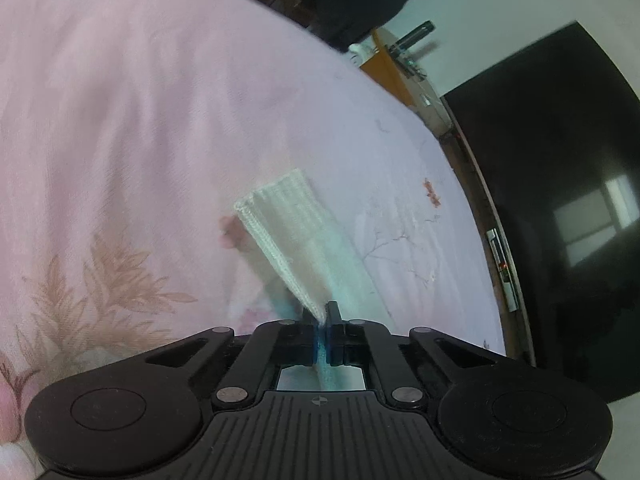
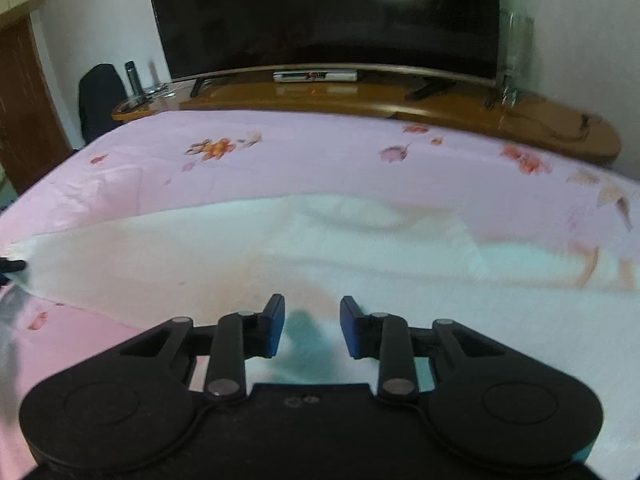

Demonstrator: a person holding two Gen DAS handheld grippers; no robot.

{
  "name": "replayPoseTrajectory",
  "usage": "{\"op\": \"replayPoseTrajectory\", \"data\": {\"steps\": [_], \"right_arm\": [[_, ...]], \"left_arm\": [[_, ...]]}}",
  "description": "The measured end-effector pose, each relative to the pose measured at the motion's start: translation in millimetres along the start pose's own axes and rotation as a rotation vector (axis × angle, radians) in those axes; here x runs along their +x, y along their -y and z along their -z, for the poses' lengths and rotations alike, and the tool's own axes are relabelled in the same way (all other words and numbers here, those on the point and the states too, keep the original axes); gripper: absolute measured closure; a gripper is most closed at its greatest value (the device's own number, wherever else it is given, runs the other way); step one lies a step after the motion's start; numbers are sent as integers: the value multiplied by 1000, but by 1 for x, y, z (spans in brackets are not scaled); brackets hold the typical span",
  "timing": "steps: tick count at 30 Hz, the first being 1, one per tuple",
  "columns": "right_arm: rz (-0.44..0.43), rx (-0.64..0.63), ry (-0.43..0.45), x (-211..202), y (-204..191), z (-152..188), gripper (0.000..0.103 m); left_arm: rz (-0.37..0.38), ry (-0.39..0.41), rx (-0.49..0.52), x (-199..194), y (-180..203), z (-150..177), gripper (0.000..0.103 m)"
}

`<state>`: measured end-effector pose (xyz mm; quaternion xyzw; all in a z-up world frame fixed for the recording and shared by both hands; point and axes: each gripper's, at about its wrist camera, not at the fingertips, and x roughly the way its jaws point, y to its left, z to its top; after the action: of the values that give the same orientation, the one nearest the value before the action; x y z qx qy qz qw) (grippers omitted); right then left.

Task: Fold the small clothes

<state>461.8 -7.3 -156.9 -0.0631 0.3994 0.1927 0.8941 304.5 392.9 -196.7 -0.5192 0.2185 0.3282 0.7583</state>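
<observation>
A white ribbed knit garment (image 1: 280,220) lies on the pink floral bed sheet (image 1: 120,120). One folded strip of it rises from the sheet into my left gripper (image 1: 321,314), which is shut on its narrow end. In the right wrist view the same white garment (image 2: 200,264) spreads wide across the sheet (image 2: 320,160). My right gripper (image 2: 312,312) hovers low over its near part with the jaws apart. Nothing is pinched between its blue pads (image 2: 276,326); only cloth and a shadow show beneath the gap.
A large dark TV (image 2: 320,12) stands on a wooden stand (image 2: 360,96) past the bed's far edge, with a glass vase (image 2: 514,60) at its right. A black chair (image 2: 100,96) sits at the bed's far left corner.
</observation>
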Motion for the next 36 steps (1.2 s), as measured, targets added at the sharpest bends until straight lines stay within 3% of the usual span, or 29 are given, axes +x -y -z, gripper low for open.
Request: {"op": "replayPoseTrajectory", "data": {"steps": [2, 7, 11, 15, 17, 19, 22, 26, 28, 30, 31, 32, 34, 36], "right_arm": [[22, -76, 8, 8, -7, 6, 71], [12, -55, 2, 15, -5, 2, 72], [-48, 45, 11, 5, 12, -1, 71], [-64, 149, 49, -25, 49, 7, 71], [-51, 184, 57, -38, 71, 12, 70], [-45, 217, 54, -48, 92, 18, 69], [-32, 262, 20, -54, 118, 31, 67], [-30, 299, -6, -58, 136, 45, 66], [-44, 320, -13, -59, 140, 49, 65], [-70, 339, -10, -59, 140, 48, 54], [-88, 349, -8, -61, 139, 48, 51], [-107, 358, -5, -60, 138, 46, 50], [-132, 369, -9, -58, 134, 42, 50], [-145, 397, -25, -51, 134, 42, 50]], "left_arm": [[31, 18, 50, -7, 15, 2, 100], [178, 33, 302, -35, 82, 30, 100], [327, -70, 477, -50, 139, 83, 100], [442, -262, 630, -44, 184, 170, 100], [461, -390, 722, -36, 199, 226, 100], [428, -509, 819, -26, 208, 277, 99], [370, -597, 909, -27, 210, 317, 99], [404, -584, 939, -45, 216, 305, 99], [446, -539, 957, -60, 214, 291, 97], [428, -474, 987, -67, 213, 272, 69], [411, -442, 976, -68, 209, 260, 28], [389, -391, 952, -67, 204, 246, 10], [339, -273, 920, -68, 190, 219, 10], [285, -267, 916, -59, 178, 199, 10]]}}
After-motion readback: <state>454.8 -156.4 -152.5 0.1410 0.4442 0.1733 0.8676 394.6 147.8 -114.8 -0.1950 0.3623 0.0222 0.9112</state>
